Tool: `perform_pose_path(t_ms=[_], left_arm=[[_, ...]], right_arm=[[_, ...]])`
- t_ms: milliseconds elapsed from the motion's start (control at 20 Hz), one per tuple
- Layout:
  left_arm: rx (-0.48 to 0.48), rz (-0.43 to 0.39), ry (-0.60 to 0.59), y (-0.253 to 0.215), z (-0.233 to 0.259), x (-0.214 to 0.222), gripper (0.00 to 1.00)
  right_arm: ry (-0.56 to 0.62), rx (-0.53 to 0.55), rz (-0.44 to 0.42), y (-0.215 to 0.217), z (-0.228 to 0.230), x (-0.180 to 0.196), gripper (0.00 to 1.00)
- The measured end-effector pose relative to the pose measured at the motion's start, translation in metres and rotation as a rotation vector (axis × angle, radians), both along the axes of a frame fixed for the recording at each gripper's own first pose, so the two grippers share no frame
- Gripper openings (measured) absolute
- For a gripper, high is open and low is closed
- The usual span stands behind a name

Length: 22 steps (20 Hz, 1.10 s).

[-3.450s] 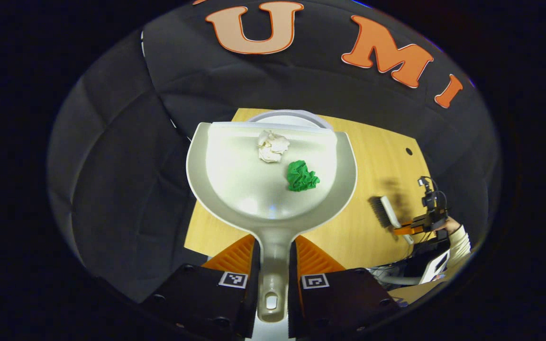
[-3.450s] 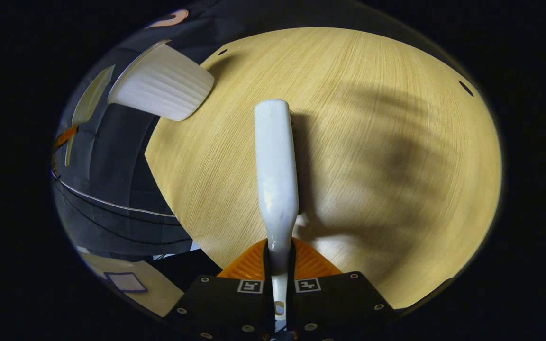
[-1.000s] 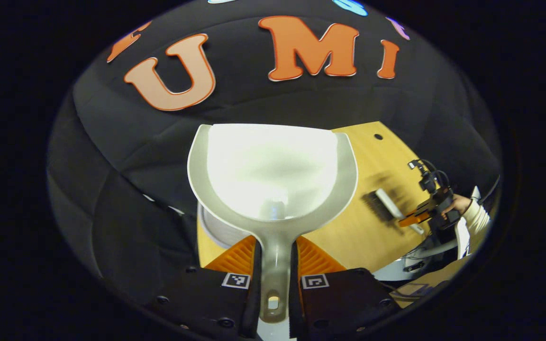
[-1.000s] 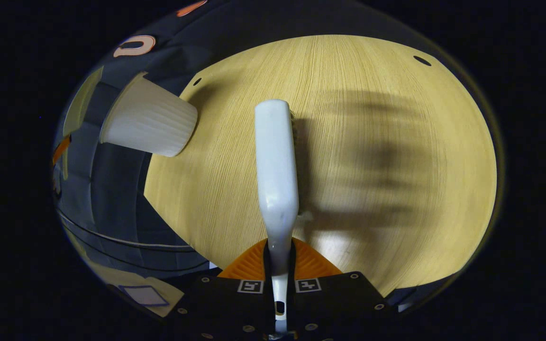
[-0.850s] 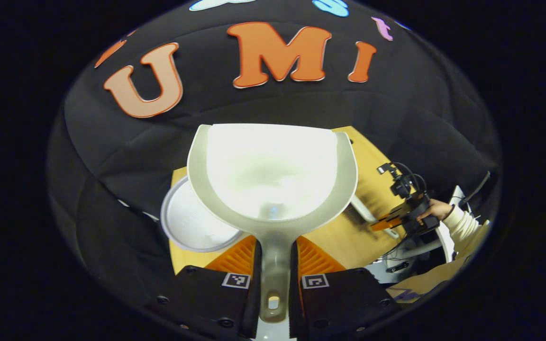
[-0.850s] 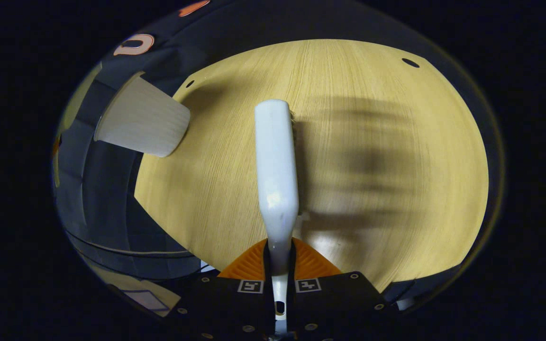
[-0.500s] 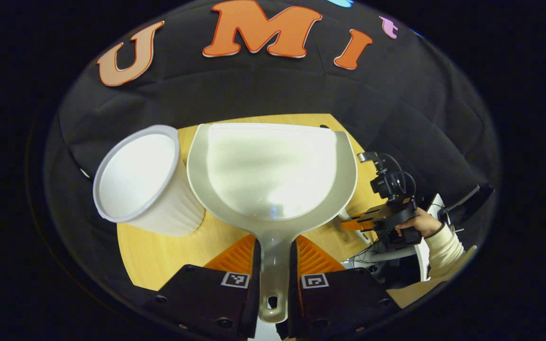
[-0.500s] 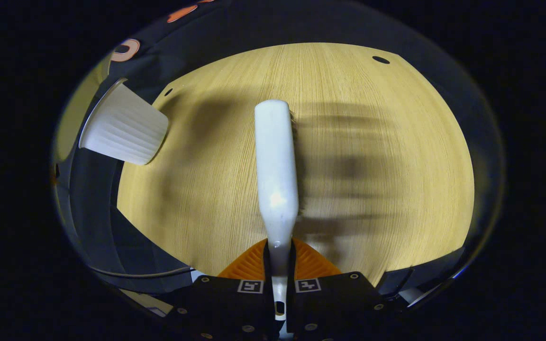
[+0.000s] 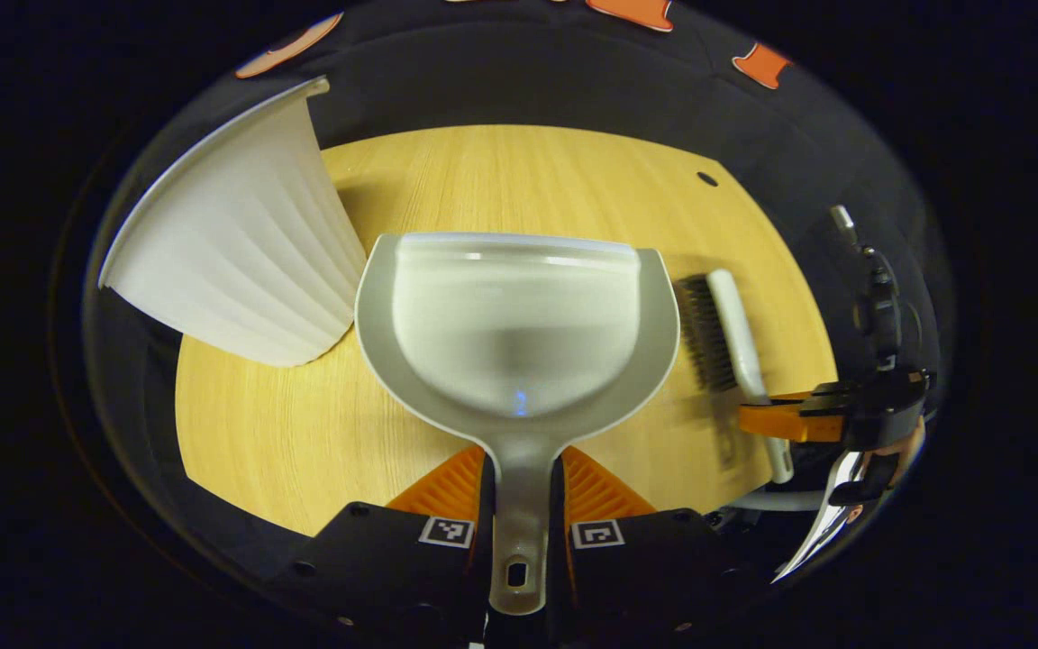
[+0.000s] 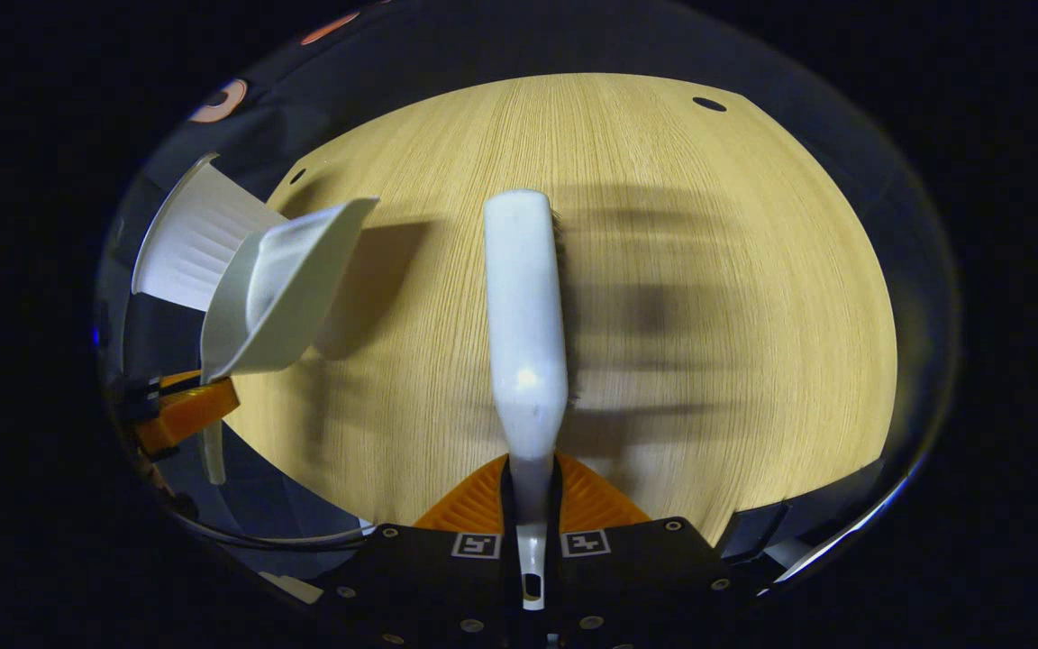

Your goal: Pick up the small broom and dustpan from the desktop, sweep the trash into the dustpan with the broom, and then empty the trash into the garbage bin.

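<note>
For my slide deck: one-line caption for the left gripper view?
Left gripper holds the empty dustpan over the desk, bin and broom alongside.

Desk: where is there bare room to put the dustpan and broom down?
Bare desk lies right of the broom, and between it and the dustpan. The corner by the bin is crowded.

So it's a light wood-grain table (image 10: 681,270) with a couple of small dark holes near the far edge. The white ribbed garbage bin (image 9: 240,261) stands at its left corner, and soft shadows fall across the bare wood.
</note>
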State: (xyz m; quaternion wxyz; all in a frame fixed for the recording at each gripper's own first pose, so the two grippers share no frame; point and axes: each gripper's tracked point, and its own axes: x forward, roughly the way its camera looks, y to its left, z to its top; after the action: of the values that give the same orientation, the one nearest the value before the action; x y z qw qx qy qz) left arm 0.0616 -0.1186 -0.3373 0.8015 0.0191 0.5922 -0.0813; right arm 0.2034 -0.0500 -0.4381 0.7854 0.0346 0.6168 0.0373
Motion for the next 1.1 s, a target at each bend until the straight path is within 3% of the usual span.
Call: perform_pose_path(t_ms=[200,700,750,800,1100], left_arm=[[0.017,0.022,0.040,-0.014,-0.020,-0.015,0.25],[0.005,0.032,0.083,-0.087,-0.018,-0.051,0.25],[0.005,0.029,0.084,-0.059,-0.033,-0.036,0.26],[0.008,0.023,0.085,-0.076,-0.022,-0.049,0.27],[0.003,0.019,0.083,-0.078,-0.018,-0.051,0.34]], right_arm=[[0.021,-0.029,0.005,0.004,-0.004,0.000,0.10],[0.029,-0.024,0.009,0.014,-0.015,0.007,0.10],[0.028,-0.026,0.006,0.014,-0.015,0.007,0.10],[0.028,-0.025,0.004,0.015,-0.016,0.007,0.11],[-0.004,-0.012,0.008,0.019,-0.017,0.012,0.23]])
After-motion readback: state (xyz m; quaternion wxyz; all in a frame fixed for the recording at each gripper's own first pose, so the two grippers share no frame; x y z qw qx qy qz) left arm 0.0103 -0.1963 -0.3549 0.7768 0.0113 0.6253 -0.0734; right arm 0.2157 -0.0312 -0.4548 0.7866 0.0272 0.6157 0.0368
